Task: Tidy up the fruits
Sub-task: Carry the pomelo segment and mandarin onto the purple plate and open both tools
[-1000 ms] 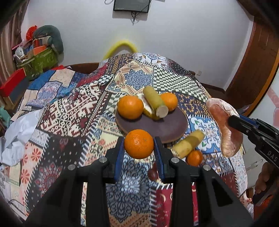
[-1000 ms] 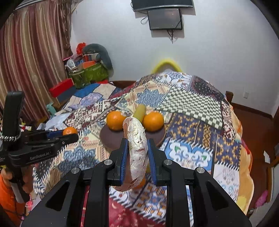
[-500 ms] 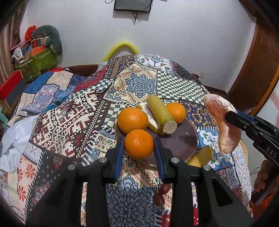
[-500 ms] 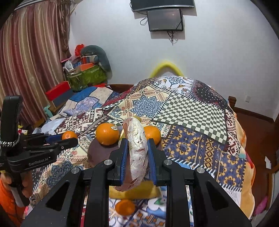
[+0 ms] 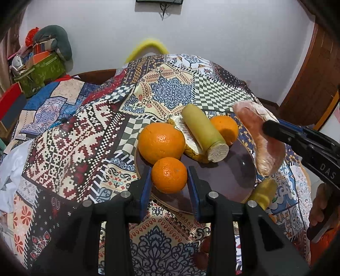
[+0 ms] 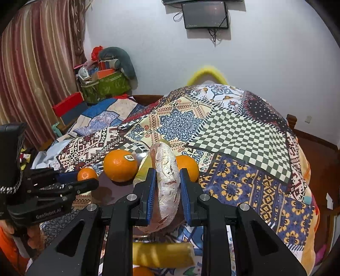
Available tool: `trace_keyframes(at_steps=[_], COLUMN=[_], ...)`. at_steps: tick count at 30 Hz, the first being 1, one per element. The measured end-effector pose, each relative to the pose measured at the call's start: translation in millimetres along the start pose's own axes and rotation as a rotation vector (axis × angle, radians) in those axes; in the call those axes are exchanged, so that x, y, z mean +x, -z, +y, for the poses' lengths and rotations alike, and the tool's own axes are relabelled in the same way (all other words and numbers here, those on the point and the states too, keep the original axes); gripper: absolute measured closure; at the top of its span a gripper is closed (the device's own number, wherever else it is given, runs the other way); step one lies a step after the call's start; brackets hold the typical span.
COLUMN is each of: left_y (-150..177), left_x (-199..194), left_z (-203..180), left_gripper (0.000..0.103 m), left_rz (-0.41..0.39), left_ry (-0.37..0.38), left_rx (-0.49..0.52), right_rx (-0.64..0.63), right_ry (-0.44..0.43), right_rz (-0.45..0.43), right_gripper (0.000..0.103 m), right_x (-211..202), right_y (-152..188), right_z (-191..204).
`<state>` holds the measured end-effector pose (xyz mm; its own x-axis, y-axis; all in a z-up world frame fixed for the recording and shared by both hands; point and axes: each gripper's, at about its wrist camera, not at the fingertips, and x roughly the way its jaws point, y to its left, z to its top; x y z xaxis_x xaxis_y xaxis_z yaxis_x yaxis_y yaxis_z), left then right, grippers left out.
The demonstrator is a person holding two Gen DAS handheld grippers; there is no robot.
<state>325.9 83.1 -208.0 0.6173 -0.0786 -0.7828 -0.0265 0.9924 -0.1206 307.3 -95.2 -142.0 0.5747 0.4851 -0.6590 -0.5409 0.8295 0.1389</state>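
Your left tongs (image 5: 169, 183) pinch a small orange (image 5: 169, 175) between their blue pads, holding it over the near rim of the dark round plate (image 5: 231, 180). Your right tongs (image 6: 166, 191) are pressed onto a peeled pomelo wedge (image 6: 165, 186), pale and pinkish, standing on edge between the pads; from the left wrist view it hangs over the plate's right rim.

On the patchwork cloth covering the surface (image 5: 70, 152), just right of the plate, lies a yellow-green stalk piece (image 5: 263, 191), partly behind the left tongs' frame. In the right wrist view another small orange (image 6: 142, 271) shows at the bottom edge, nearer than that stalk piece.

On the plate, behind the held orange, sits a large orange (image 5: 161, 143). Beside it, touching, a second stalk piece (image 5: 204, 131) leans on a peeled pomelo segment (image 5: 191, 142), with a third orange (image 5: 225, 129) behind at the far right.

Beyond the surface, a green bag of clutter (image 5: 40, 72) stands against the white wall, and a screen (image 6: 206, 14) hangs above.
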Motion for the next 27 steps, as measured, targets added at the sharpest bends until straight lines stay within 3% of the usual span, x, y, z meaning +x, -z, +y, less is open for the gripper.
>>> trace_keyframes(at_steps=[19, 24, 27], left_y=[1.3, 1.3, 1.6], left_x=[26.9, 29.0, 22.7], left_z=[5.7, 9.2, 9.0], left_gripper=[0.07, 0.07, 0.064], left_rz=[0.052, 0.076, 0.07], left_ry=[-0.009, -0.011, -0.01], left_rx=[-0.02, -0.036, -0.04], right_rx=[-0.038, -0.037, -0.043], right_ry=[0.002, 0.016, 0.026], right_rz=[0.118, 0.121, 0.109], right_gripper=[0.082, 0.081, 0.076], right_x=[41.6, 38.4, 28.7], right_y=[6.3, 6.5, 5.9], right_z=[1.9, 0.8, 0.8])
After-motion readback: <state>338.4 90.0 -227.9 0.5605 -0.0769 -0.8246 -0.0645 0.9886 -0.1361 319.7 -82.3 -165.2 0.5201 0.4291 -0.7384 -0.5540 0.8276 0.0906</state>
